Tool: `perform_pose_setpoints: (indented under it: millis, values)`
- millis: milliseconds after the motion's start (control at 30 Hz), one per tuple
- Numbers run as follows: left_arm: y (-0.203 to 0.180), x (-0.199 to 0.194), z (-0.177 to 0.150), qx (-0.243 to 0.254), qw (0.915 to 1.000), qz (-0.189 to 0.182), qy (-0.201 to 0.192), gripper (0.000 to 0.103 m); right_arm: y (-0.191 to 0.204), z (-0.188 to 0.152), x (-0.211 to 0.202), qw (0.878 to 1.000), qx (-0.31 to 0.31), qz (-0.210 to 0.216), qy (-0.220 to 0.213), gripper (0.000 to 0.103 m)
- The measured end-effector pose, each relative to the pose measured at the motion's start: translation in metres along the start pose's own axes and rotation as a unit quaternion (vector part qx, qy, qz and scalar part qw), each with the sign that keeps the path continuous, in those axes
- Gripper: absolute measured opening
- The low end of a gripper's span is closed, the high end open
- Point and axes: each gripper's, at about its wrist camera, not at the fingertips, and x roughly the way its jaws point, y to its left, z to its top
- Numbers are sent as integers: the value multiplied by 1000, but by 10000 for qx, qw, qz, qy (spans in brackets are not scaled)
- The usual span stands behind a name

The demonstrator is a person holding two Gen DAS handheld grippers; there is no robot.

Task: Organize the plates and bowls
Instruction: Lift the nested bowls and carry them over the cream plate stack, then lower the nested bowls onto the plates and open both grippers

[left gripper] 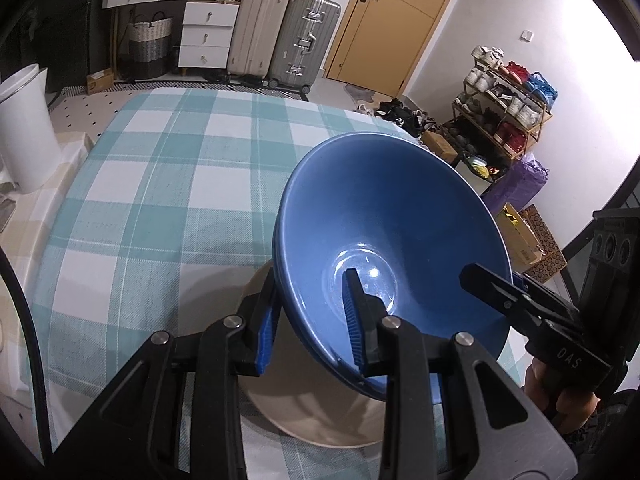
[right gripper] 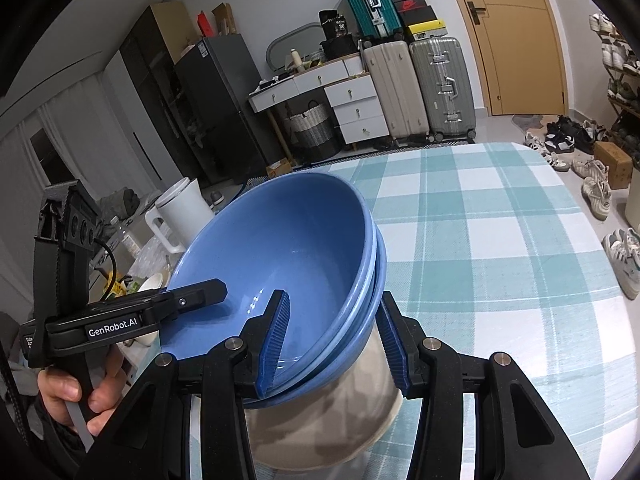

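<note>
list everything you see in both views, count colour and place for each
blue bowls: two, nested, tilted, held above the beige plate
beige plate: one, on the table under the bowls
tablecloth: one, teal and white check, covering the table
white jug: one, beyond the table's left edge
suitcases: two upright, beige and silver, by the drawers; a teal one stacked above
white drawers: one unit, against the far wall
woven basket: one, grey and cream, under the desk
wooden door: one, far wall
shoe rack: one, full, right wall
left tool: closed on the bowls' rim
right tool: closed on the opposite rim
</note>
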Motion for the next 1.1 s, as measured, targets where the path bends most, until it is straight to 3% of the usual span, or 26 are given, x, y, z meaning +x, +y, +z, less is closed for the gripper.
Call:
perform_pose_setpoints:
  millis: [633, 1100]
  values:
    - [20, 27, -6, -177, 9994, 23, 288, 26, -2, -6, 22, 9995, 97, -1, 305, 46]
    - [25, 42, 2, -163, 9994, 53, 286, 26, -3, -1, 30, 9994, 70, -52, 327, 46]
